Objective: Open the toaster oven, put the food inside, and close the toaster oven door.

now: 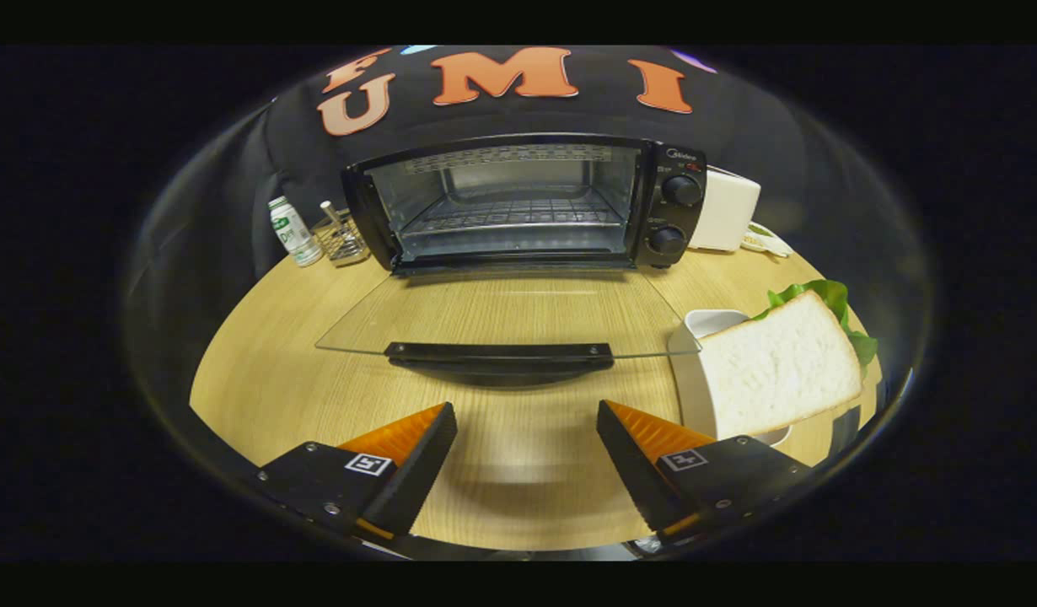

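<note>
Hovering low over the worktop, the gripper has its fingers spread wide with nothing between them, only bare wood. The toaster oven stands straight ahead beyond them, its glass door already folded down flat, the door's black handle lying crosswise just ahead of the fingertips. The food, a sandwich of white bread with green lettuce at its far edge, leans on a white dish off to the right, close beside the right finger and level with the door's right corner. Its broad face is turned toward the fingers, its long axis running roughly right and away. The next move, I judge, is a swing rightward to take the slice by its edges.
</note>
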The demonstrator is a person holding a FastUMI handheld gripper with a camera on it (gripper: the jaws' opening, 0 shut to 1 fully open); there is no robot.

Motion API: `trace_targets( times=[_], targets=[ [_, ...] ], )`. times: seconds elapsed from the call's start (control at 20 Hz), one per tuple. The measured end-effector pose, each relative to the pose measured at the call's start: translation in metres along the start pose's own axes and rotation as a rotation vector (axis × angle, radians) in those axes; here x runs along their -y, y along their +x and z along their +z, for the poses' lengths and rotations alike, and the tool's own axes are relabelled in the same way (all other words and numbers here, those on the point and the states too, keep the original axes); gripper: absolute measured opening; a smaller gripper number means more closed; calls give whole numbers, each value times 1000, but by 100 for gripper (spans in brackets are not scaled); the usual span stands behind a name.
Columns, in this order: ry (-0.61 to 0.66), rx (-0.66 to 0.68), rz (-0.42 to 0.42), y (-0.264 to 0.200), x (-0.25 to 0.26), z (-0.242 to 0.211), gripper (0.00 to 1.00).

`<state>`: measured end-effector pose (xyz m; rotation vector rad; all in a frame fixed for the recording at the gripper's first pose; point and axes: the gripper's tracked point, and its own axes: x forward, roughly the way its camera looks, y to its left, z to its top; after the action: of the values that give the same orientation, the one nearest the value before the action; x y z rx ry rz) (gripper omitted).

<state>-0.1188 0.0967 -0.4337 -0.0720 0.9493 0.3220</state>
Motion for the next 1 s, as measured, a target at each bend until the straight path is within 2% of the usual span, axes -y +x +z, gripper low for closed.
trace_targets(
  times=[0.2, 0.5, 0.75, 1.0],
  targets=[
    [16, -15, 10, -48, 50, 19, 100],
    [-1, -13, -26, -99, 128, 78, 99],
    [31, -88, -48, -93, 187, 98, 99],
    [166, -197, 43, -67, 203, 90, 99]
  ],
)
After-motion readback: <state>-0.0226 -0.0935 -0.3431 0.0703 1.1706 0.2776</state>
